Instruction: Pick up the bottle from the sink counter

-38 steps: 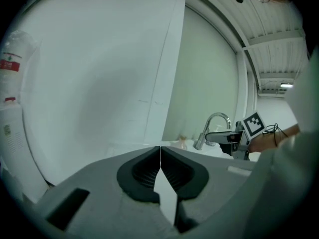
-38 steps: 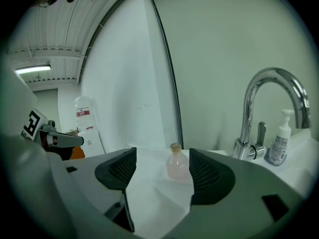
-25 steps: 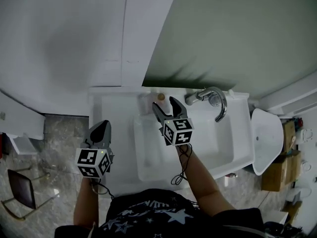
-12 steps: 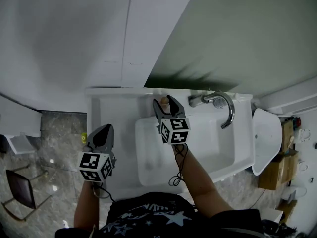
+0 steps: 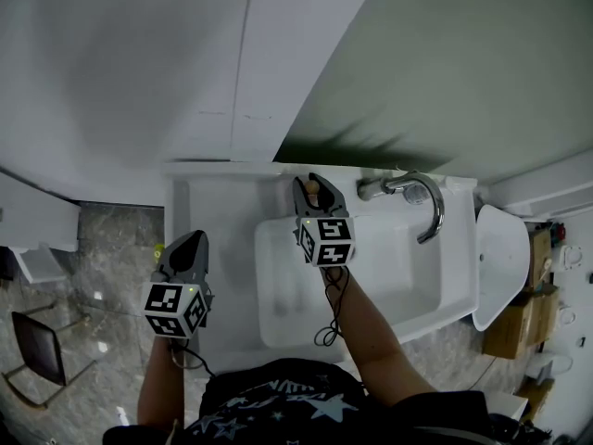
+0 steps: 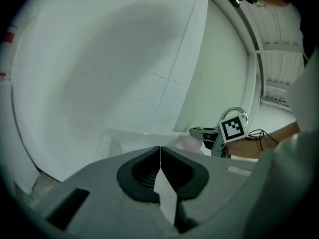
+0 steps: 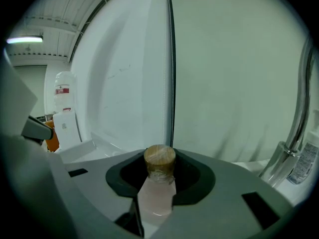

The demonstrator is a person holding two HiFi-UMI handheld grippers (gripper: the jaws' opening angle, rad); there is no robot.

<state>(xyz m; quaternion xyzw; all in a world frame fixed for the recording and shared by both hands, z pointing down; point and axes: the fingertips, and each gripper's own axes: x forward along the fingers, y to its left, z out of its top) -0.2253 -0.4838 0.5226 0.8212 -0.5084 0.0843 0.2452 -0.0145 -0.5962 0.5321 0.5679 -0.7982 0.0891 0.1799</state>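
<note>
At the back of the sink surface point(image 5: 215, 202), left of the faucet point(image 5: 434, 213), the right tool point(image 5: 315, 189) has just been closing on the upright cork-stoppered bottle point(image 7: 158, 188), its pads pressing the pale body. The left tool point(image 6: 160, 151) hangs apart, jaws together, empty.

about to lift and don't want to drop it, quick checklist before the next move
1. Bottle between the right gripper's jaws: ok, they have just been closing round it.
2. Pads on both sides of the bottle: ok, they look pressed against it.
3. Bottle upright: ok, cork on top.
4. Faucet clear of the lift: ok, it stands off to one side.
5. Left gripper out of the way: ok, shut, empty, beside the sink counter.
</note>
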